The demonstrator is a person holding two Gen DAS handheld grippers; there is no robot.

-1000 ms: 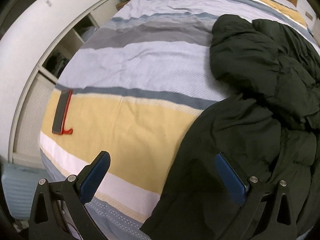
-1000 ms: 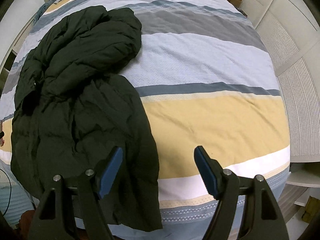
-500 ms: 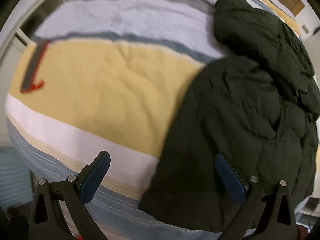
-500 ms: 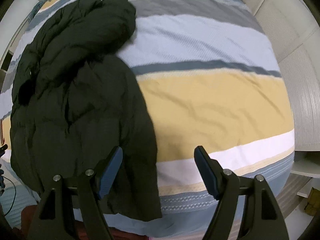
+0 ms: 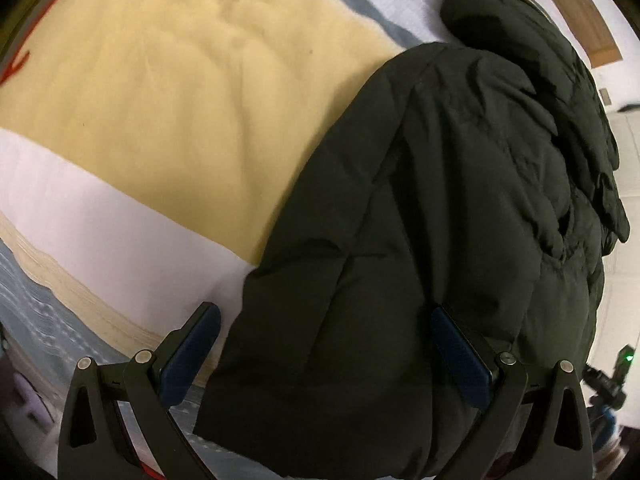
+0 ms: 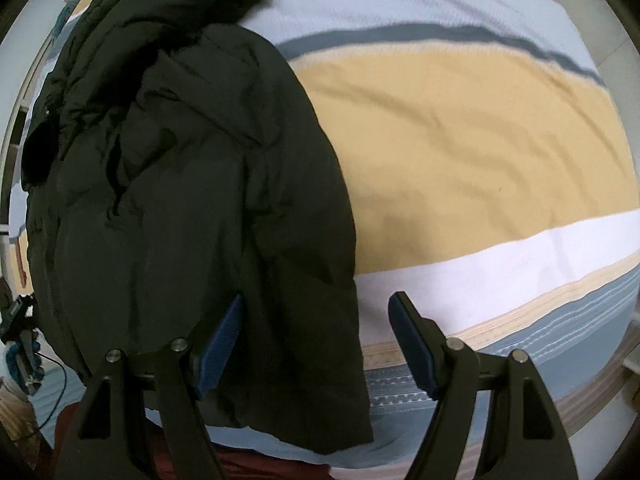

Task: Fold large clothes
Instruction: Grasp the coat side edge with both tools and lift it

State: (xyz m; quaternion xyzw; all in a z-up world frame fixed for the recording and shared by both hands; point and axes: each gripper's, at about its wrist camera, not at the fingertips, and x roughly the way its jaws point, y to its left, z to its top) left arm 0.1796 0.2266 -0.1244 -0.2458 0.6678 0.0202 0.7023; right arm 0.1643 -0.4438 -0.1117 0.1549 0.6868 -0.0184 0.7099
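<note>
**Both grippers over the jacket's bottom hem**

Dark puffer jacket (image 5: 440, 208) lies rumpled on the striped bedspread (image 5: 160, 120), hem at the bed's near edge. Left gripper (image 5: 326, 354) and right gripper (image 6: 316, 344) hang just above it, jaws spread wide, nothing clamped.

Striped bedspread (image 5: 160, 112) in yellow, white, blue bands, wooden headboard (image 5: 568, 12)

Bare bedspread (image 5: 152, 120) beside jacket (image 5: 420, 240)
</note>
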